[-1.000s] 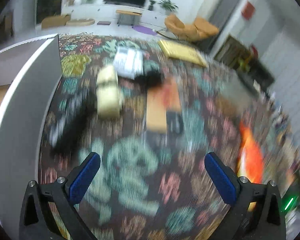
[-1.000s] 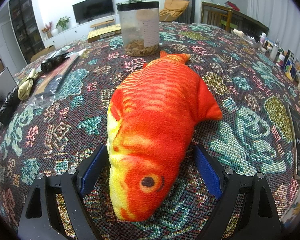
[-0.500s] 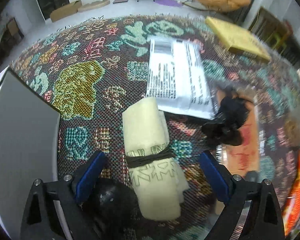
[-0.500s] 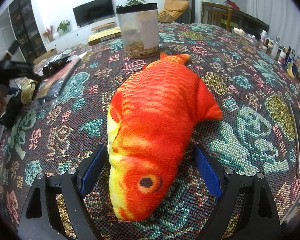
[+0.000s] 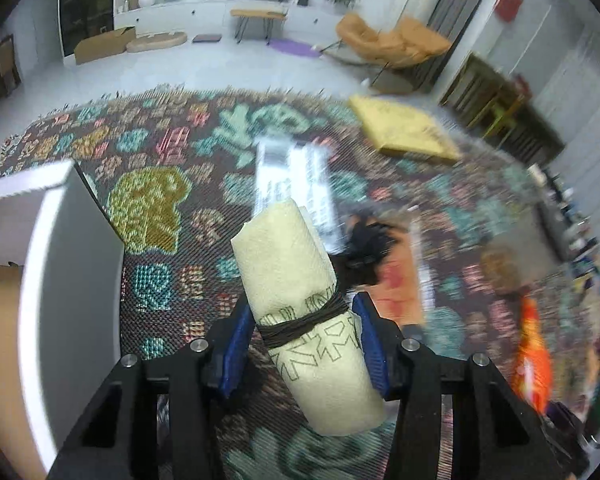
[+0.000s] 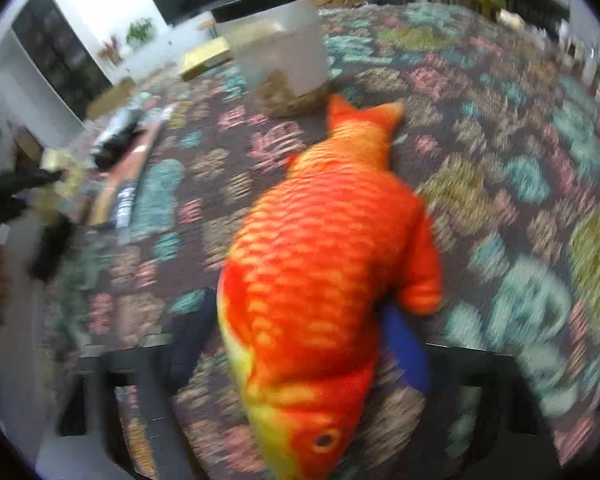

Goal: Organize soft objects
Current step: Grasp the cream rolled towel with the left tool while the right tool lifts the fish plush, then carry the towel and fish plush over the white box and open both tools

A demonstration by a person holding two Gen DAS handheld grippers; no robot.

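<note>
My left gripper (image 5: 304, 344) is shut on a pale yellow rolled cloth (image 5: 300, 300) tied with dark string, held above the patterned tablecloth (image 5: 152, 204). My right gripper (image 6: 300, 344) is shut on an orange plush fish (image 6: 320, 272), its blue pads (image 6: 404, 356) pressing the fish's sides behind the head; the tail points toward a jar. The fish also shows at the right edge of the left wrist view (image 5: 534, 356).
A white box wall (image 5: 72, 280) stands at the left. A white printed packet (image 5: 292, 184), a black item (image 5: 366, 248), an orange-backed package (image 5: 400, 280) and a yellow flat pad (image 5: 404, 132) lie on the cloth. A clear black-lidded jar (image 6: 276, 48) stands behind the fish.
My left gripper closed on the rolled cloth and lifted it. My right gripper closed on the plush fish and began moving it; both views are blurred.
</note>
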